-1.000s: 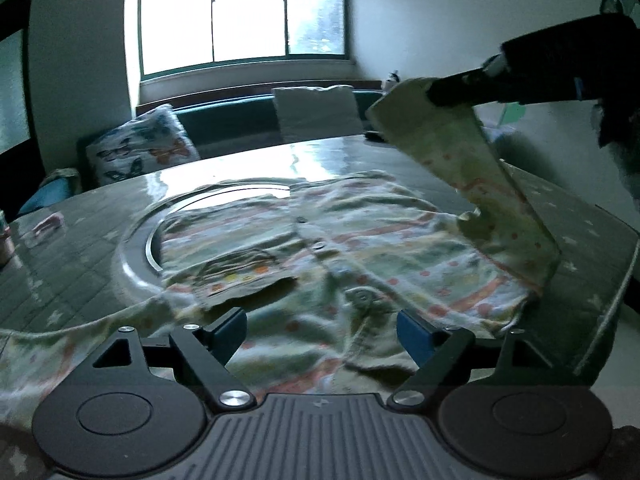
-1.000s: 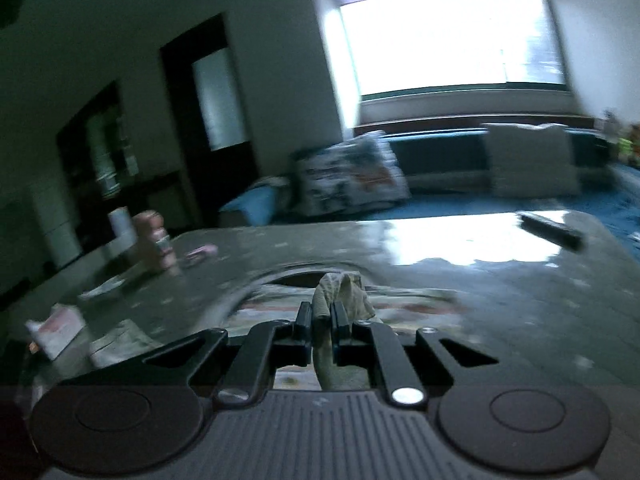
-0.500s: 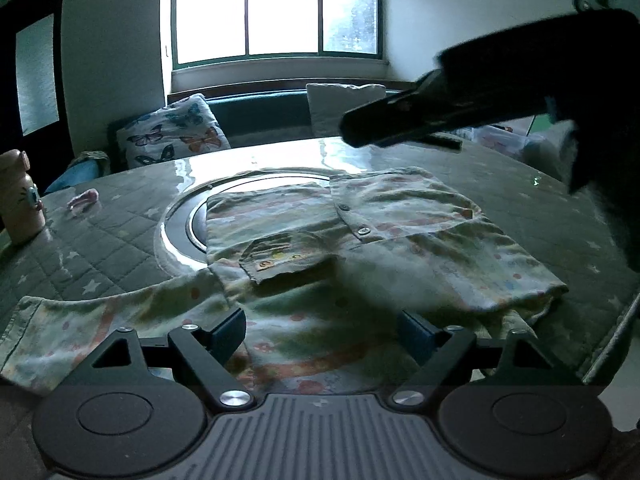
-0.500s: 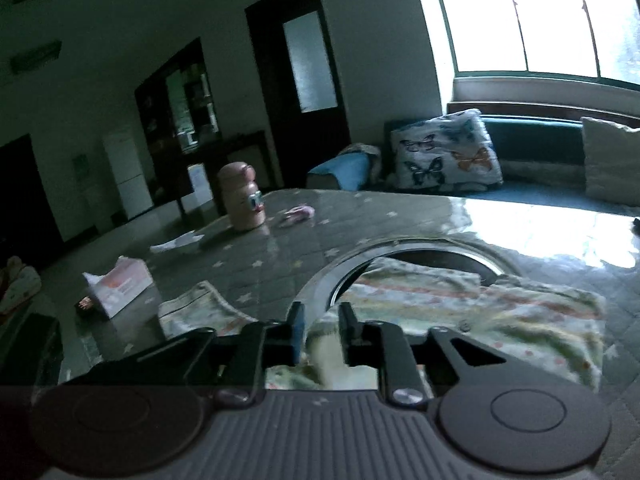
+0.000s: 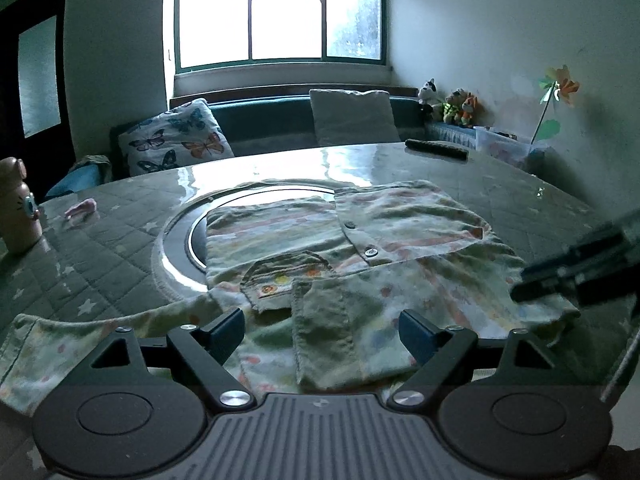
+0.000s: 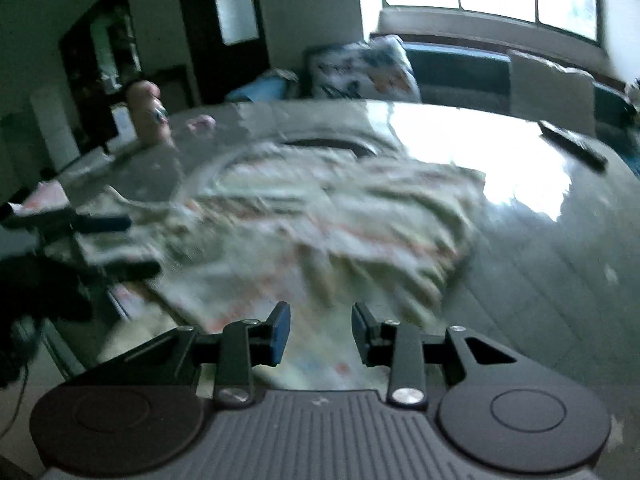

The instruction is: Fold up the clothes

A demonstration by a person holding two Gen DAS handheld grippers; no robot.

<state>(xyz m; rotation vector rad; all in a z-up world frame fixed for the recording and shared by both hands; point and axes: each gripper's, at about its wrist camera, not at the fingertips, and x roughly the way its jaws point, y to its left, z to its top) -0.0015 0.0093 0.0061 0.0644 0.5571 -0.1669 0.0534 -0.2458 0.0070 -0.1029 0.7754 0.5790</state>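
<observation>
Now the right gripper (image 6: pixel 318 330) hangs with its jaws parted and nothing between them, whereas a second ago it was clenched on the raised sleeve of the pale green, flower-printed, button-front child's shirt (image 5: pixel 360 248), carrying it high above the table. That right sleeve (image 5: pixel 408 216) has since been laid across the chest and let go; it now lies flat ahead and to the right of the left gripper (image 5: pixel 322 330), its cuff edge reaching the button placket. The left gripper is also spread wide and empty, hovering low just over the near hem of the shirt, with the cloth directly ahead of and beneath its fingers. The shirt rests on the quilted grey-green star-patterned table cover (image 5: pixel 100 248), partly over the round glass turntable (image 5: pixel 180 236) ahead and left. The other sleeve (image 5: pixel 80 332) stretches out unfolded to the left of the left gripper. In the right wrist view the shirt is motion-blurred, lying ahead of and just beyond the open fingers. By my judgement one side fold is down and the left sleeve remains to be brought in to match.
</observation>
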